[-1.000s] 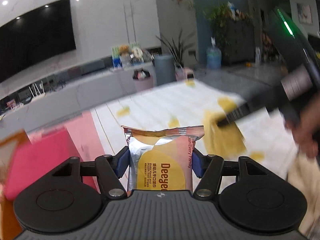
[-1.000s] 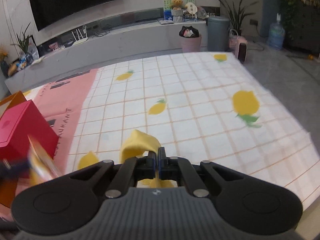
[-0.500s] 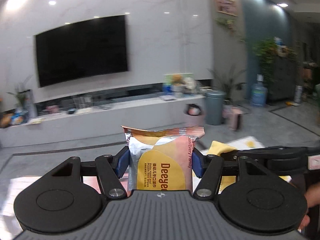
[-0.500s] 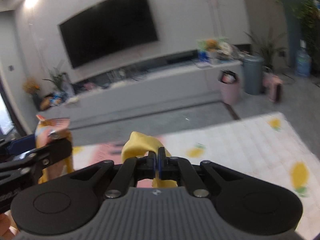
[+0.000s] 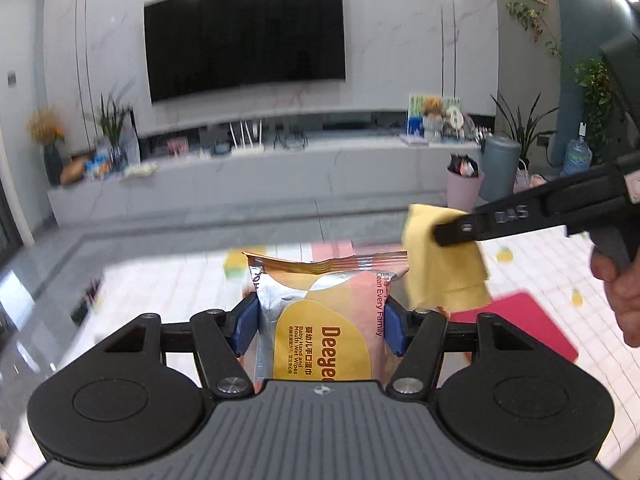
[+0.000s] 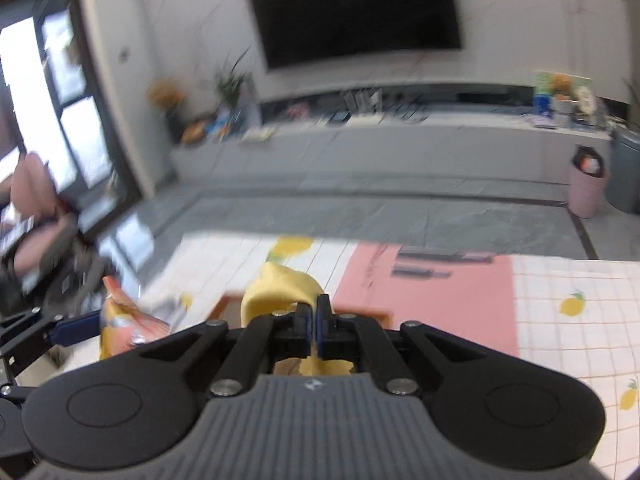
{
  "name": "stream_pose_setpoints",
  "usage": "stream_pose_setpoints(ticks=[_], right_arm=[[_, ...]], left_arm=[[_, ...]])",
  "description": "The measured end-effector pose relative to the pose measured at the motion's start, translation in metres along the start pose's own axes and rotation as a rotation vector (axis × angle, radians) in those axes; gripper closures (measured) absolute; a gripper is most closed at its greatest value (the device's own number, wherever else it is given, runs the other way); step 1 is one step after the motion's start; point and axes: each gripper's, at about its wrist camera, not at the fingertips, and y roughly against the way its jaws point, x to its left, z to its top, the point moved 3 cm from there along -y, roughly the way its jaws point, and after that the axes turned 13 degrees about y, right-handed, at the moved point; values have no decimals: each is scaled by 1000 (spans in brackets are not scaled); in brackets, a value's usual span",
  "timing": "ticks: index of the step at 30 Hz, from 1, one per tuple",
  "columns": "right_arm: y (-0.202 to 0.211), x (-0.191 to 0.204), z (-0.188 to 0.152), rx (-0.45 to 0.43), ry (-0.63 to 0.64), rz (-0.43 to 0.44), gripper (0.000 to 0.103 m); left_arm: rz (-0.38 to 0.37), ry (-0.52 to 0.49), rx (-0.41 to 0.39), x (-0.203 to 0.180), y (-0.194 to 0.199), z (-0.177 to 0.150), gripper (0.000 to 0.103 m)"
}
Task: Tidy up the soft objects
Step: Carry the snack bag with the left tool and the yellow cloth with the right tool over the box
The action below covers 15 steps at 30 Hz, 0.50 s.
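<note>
Between the blue pads of my left gripper point(image 5: 320, 322) I am holding a pack of baby wet wipes point(image 5: 326, 320), upright, its crimped top edge standing above the fingertips and both pads pressing on its sides. Just to the right of it and a little farther out, my right gripper point(image 6: 313, 322) is pinching a yellow cloth point(image 6: 280, 290); its jaws are meeting tight on the fabric, a fold is bulging up over the fingertips and the rest is hanging below them. In the left wrist view that cloth point(image 5: 444, 264) is dangling from the black fingers beside the pack's right top corner, close to it; whether they are touching I cannot tell. My right hand point(image 5: 620, 292) is showing at the right edge, wrapped around the handle.

Below both grippers a white checked tablecloth with lemons point(image 6: 576, 320) is spreading out, with a pink panel point(image 6: 432, 296) lying in the middle distance. Under the right gripper the rim of an orange box point(image 6: 228, 304) is peeking out, mostly hidden by the fingers. A red lid point(image 5: 520, 320) is lying flat on the cloth to the right of the pack.

Past the table's far edge, open grey floor point(image 6: 400, 208) is running to a long low cabinet point(image 5: 280, 176), with a dark television point(image 5: 244, 36) on the wall above it. A pink bin point(image 5: 464, 184) and a grey bin point(image 5: 500, 168) are standing at the far right.
</note>
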Motion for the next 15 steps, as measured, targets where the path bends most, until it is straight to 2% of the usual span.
stream_pose_setpoints(ticks=[3, 6, 10, 13, 15], right_arm=[[-26, 22, -11, 89, 72, 25, 103], [-55, 41, -26, 195, 143, 8, 103], [-92, 52, -56, 353, 213, -20, 103], [-108, 52, -71, 400, 316, -98, 103], [-117, 51, -77, 411, 340, -106, 103]], left_arm=[[-8, 13, 71, 14, -12, -15, 32], [-12, 13, 142, 21, -21, -34, 32], [-43, -81, 200, 22, -22, -52, 32], [-72, -120, 252, 18, -28, -60, 32], [-84, -133, 258, 18, -30, -67, 32]])
